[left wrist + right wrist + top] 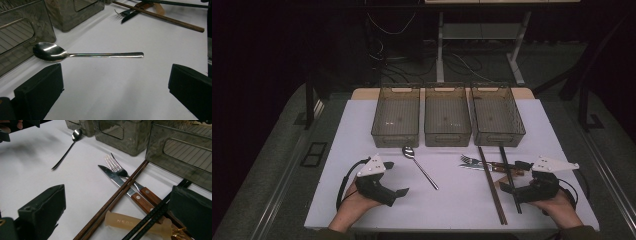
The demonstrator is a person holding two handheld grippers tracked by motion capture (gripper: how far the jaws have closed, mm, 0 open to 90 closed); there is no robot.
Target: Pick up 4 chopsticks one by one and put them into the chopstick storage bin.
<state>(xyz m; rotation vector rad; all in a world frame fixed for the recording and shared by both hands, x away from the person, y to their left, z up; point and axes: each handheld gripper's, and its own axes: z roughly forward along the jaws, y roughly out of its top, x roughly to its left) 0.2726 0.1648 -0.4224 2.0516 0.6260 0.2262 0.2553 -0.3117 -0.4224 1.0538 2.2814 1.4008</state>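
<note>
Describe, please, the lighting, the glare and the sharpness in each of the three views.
High view: the white table is lit, the room behind is nearly black, detail soft. Left gripper view: bright glare on the spoon bowl and handle; the black fingers near the lens look a little soft. Right gripper view: the fork and knife reflect light, and the far spoon is blurred.

Shiny steel spoon (75,53) flat on white table, bowl beside a bin.
</note>
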